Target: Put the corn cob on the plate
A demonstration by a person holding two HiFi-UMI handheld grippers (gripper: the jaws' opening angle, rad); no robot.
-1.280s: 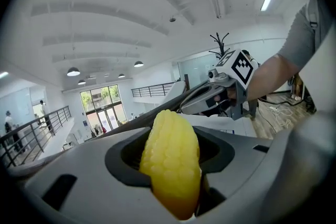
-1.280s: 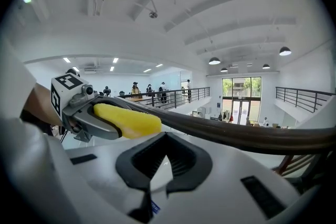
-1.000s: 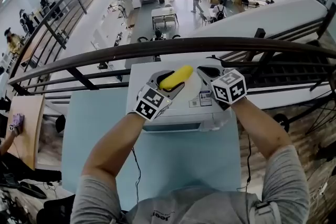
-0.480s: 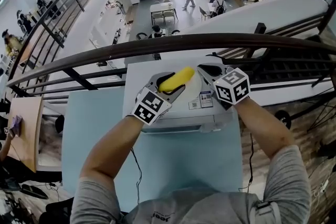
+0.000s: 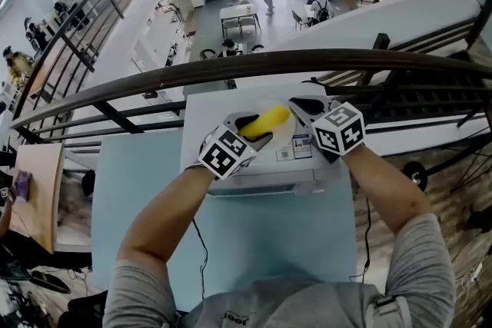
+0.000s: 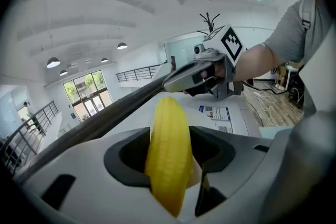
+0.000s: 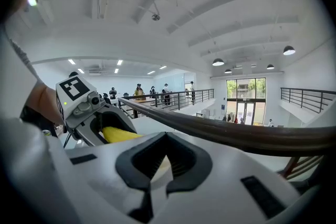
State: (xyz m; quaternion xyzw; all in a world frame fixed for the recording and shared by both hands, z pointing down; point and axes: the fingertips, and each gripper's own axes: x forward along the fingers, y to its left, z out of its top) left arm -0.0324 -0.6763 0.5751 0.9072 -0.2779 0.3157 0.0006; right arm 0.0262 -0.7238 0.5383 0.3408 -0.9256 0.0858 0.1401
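A yellow corn cob [image 5: 267,121] sits lengthwise between the jaws of my left gripper [image 5: 257,128], and its far end reaches over a white plate [image 5: 283,137]. The jaws are opening, but the pads still touch the cob [image 6: 169,149] on both sides. The plate lies on a white box [image 5: 231,173]. My right gripper [image 5: 301,108] is at the plate's right edge. In the right gripper view its tips [image 7: 152,189] meet, with the pale plate rim [image 7: 160,167] showing between the jaws. That view also shows the left gripper [image 7: 113,131] carrying the cob [image 7: 119,135].
The white box stands on a light blue table [image 5: 138,188] and bears a printed label [image 5: 297,150]. A dark handrail [image 5: 231,69] crosses just beyond the box, with a drop to a lower floor behind it. A thin cable [image 5: 201,242] hangs at the box's front.
My left gripper has sunk and tipped downward with the corn cob, bringing it lower over the plate. The right gripper has kept still.
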